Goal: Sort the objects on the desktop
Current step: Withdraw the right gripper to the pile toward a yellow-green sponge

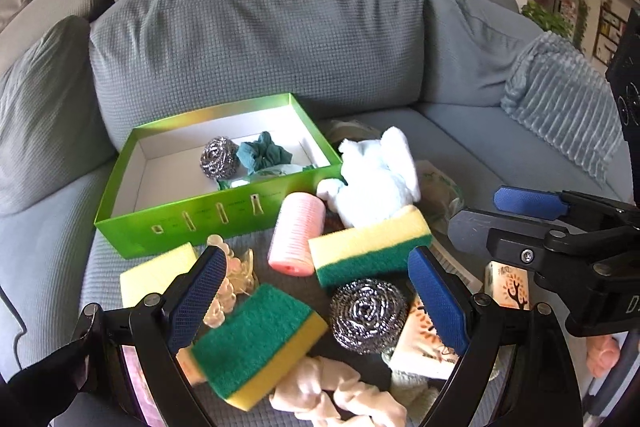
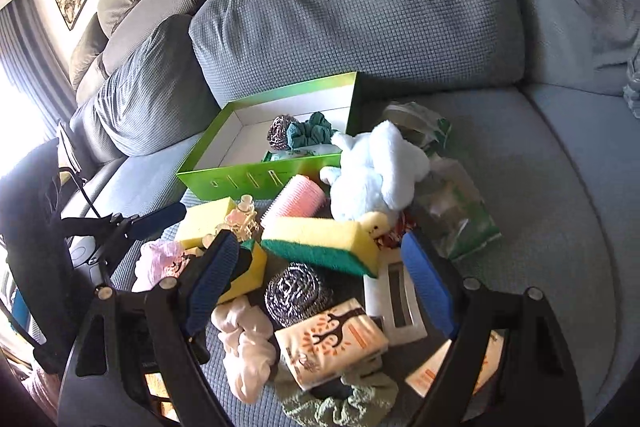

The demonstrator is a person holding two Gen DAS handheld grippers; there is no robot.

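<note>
An open green box (image 1: 120, 211) (image 2: 208, 179) stands on the sofa seat and holds a steel scourer (image 1: 218, 157), a teal scrunchie (image 1: 262, 153) and a packet. In front lies a pile: yellow-green sponges (image 1: 256, 343) (image 1: 368, 247) (image 2: 320, 239), a pink hair roller (image 1: 296, 239) (image 2: 296, 199), a steel scourer (image 1: 366, 315) (image 2: 298, 291), a white plush toy (image 1: 376, 179) (image 2: 376, 171), a cream scrunchie (image 1: 336, 391) (image 2: 244, 339), tissue packs (image 2: 332, 343). My left gripper (image 1: 316, 295) is open and empty above the sponge and scourer. My right gripper (image 2: 320, 267) is open and empty above the scourer.
Grey sofa cushions (image 1: 256, 39) (image 2: 360, 11) rise behind the box. A ribbed blue blanket (image 1: 560, 99) lies at the right. Clear hair clips (image 1: 236, 275) (image 2: 242, 219), a green scrunchie (image 2: 340, 403), plastic packets (image 2: 460, 211) and a white device (image 2: 400, 299) lie in the pile.
</note>
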